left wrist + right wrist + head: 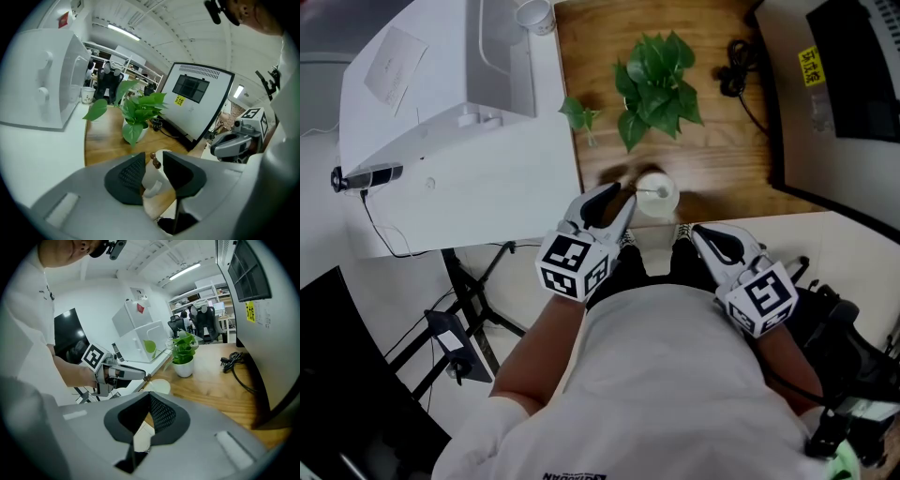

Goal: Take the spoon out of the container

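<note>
Wooden and brown, the bench (600, 56) has a white container (658, 195) near its front edge. The spoon (155, 161) stands in it. Its brown end pokes up over the rim.

The left gripper (614, 204) is right at the container. Its fingers (126, 176) are wide apart, and the spoon end shows between them, but they are not pinching it. The right gripper (149, 397) waits beside the container, not touching it. Its fingers are closed on nothing.

I think this is the reaching step, so the spoon is not out yet. Next, the left fingers should close on the spoon end and lift it straight up. The right gripper may need to steady the container so it does not tip.

Counting: one container, one spoon, one green plant (656, 89), two grippers.
</note>
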### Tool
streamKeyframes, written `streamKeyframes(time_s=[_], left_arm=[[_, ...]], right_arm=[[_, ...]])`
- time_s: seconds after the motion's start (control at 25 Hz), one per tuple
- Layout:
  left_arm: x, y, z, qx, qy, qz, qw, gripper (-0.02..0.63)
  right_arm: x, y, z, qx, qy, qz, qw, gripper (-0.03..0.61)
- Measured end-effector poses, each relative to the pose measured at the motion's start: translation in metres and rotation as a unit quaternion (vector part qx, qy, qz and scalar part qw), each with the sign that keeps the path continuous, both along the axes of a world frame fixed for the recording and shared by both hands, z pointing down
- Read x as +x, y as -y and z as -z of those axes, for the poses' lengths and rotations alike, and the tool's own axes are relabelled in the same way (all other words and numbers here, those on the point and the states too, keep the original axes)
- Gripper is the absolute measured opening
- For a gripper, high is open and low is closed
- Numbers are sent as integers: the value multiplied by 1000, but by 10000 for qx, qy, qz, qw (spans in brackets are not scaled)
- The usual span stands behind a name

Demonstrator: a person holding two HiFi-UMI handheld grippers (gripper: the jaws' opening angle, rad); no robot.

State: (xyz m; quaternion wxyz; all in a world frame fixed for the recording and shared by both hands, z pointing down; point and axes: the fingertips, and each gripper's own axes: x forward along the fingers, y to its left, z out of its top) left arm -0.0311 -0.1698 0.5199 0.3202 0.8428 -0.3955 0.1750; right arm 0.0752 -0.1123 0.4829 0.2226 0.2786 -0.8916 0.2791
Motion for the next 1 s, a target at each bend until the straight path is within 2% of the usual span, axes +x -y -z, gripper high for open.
streamKeyframes(time_s=[0.4, 0.72, 1.0], left_arm=[[10, 2, -17, -163, 14, -50, 9999, 123], [14, 4, -13, 12, 120, -10, 9999, 61], [10, 2, -1, 189, 132, 71, 9997, 56]], right_arm=[[11, -1, -5, -100, -39, -99, 9999, 8], [17, -4, -7, -117, -39, -159, 9998, 8], [16, -8, -2, -37, -22, -126, 9999, 8]])
